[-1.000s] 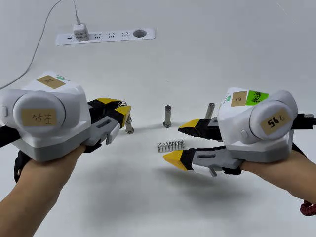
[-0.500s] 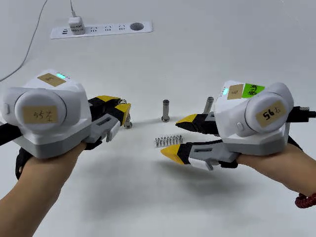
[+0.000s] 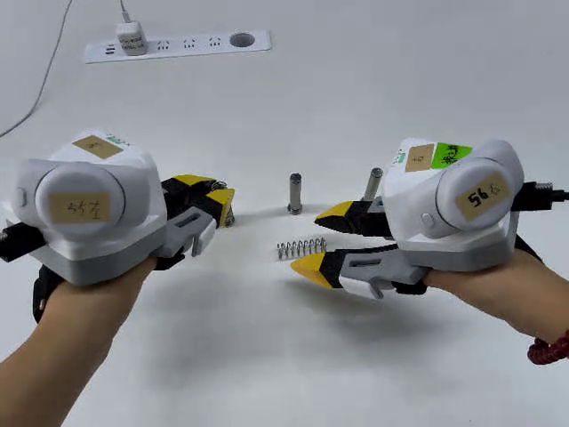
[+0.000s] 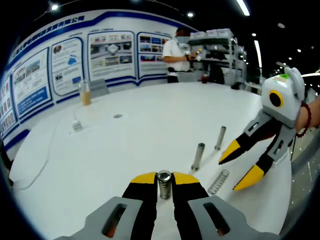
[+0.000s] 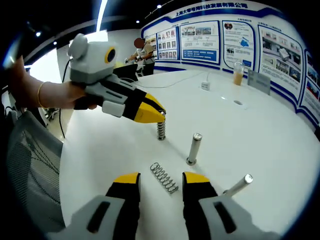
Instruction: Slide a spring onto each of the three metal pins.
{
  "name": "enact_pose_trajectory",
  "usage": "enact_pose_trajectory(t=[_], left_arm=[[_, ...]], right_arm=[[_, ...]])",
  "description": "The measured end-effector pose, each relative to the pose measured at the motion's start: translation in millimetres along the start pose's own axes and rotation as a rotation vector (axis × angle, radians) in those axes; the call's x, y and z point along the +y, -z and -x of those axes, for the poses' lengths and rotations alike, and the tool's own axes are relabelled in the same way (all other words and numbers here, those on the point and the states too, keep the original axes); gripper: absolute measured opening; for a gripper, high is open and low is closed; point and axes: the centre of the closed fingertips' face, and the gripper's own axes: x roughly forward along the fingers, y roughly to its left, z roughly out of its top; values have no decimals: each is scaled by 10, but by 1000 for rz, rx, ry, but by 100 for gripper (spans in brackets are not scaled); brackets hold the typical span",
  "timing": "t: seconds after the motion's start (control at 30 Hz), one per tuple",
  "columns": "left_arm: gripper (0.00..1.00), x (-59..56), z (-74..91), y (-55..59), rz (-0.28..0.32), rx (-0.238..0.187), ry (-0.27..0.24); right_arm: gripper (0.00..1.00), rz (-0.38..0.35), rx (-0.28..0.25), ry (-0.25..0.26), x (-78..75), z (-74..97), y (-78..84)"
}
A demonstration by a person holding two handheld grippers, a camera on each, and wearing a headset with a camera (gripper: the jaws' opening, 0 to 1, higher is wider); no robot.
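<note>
A white worktop is seen, with a power strip laid at its far edge. The left claw is closed on the spring-wrapped pin, which is held upright between its yellow tips. The right claw is held open just above the worktop, and the loose spring is seen lying flat between its jaws. The middle pin and the right pin are left bare, near the loose spring.
</note>
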Motion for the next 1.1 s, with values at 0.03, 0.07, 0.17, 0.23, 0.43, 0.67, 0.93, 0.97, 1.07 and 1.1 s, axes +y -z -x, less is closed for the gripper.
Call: enact_pose_trajectory(t=[0.03,0.07,0.17,0.23,0.43,0.67,0.93,0.97,1.07,1.1], left_arm=[[10,-4,-3,8,2,3,1],[10,-7,-8,16,3,3,3],[11,2,-26,42,1,10,0],[11,2,-30,43,5,6,-1],[11,-6,-33,41,7,6,1],[17,14,-4,18,16,2,-8],[31,-10,140,-62,67,-8,5],[33,-11,159,-69,69,-8,5],[38,-5,226,-107,83,-23,3],[40,-5,241,-112,83,-24,2]], right_arm=[[34,-1,0,1,-4,1,0],[34,-2,0,3,-11,2,1],[34,-5,-2,8,-29,3,-4],[34,-7,-2,8,-33,2,-4],[34,-1,3,3,-25,-8,4],[33,26,26,-2,-37,-3,25],[28,72,82,-17,-62,10,83],[28,79,88,-18,-66,9,90],[27,90,103,-26,-72,7,107],[26,97,106,-26,-77,7,109]])
